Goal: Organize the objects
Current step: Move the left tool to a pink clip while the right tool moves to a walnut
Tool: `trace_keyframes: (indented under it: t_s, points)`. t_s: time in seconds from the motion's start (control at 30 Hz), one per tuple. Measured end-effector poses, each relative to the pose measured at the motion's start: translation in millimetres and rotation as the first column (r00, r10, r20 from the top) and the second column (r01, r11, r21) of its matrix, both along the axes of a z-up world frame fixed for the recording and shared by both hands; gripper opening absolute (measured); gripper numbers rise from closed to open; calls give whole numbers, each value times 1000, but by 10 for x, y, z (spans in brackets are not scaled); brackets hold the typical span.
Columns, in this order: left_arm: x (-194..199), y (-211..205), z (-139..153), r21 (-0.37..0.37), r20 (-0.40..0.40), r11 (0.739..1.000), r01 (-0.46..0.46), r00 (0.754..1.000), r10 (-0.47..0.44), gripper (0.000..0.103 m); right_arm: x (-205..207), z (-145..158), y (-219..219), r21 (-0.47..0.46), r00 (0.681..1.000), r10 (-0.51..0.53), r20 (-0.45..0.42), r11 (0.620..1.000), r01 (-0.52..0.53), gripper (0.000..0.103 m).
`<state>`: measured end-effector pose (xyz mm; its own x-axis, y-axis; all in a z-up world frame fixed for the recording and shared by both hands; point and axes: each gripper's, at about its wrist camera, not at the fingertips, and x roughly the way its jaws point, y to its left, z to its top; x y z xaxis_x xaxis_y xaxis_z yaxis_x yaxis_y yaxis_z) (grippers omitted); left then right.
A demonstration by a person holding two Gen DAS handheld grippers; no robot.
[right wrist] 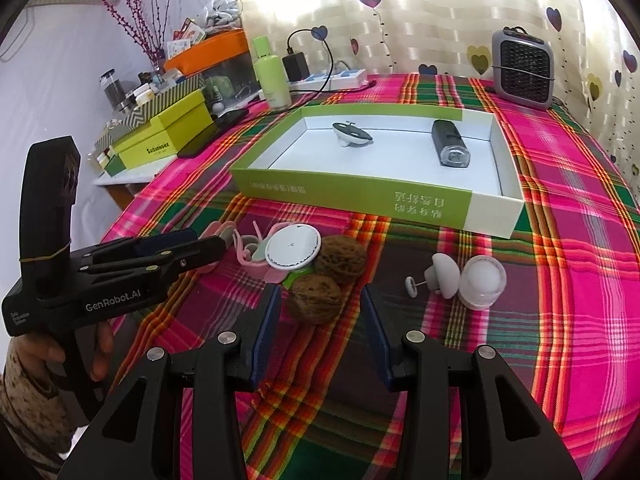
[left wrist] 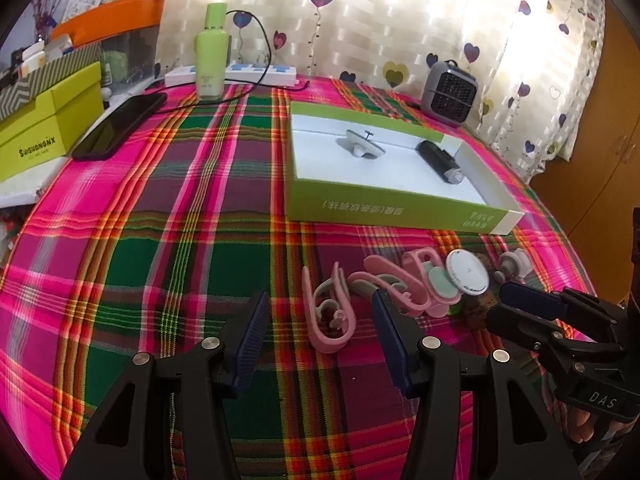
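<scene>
Hovering left gripper (left wrist: 320, 332) over pink clip (left wrist: 328, 312), jaws spread

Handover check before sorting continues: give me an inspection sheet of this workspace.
Surface: plaid tablecloth, pink, green and red, covers the table.
Job's things: green-and-white box open, holding a small white-and-grey gadget and a black cylinder; loose in front lie pink clips, a white round disc, two walnuts, a white knob piece and a white jar.
Clutter: green bottle, phone, yellow-green boxes, small heater.
Grippers: left gripper open around one pink clip; right gripper open at the nearer walnut.
Cables: black cable at the power strip.
Surroundings: heart-print curtain.
</scene>
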<state>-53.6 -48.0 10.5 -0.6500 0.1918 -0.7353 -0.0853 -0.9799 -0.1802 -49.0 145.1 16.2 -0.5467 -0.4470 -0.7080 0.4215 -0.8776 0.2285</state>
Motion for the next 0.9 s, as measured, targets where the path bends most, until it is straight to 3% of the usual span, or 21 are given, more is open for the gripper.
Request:
trace_keyframes:
  t_s: [0.47,0.73,0.9]
  points:
    - [-27,-15,-5,-40,11,999,-9,1000,10,52,-44,-67,-169,111,1000,-11,18,994,9,42]
    - [-63,-15,1,-36,13,999,-12,1000,12,52,-71,-65,-158,114,999,-30,18,993,27,42]
    - [-74,-39,0,-27,12,999,-25,1000,26,47,-60,-63,-155,117,999,-31,17,993,29,42]
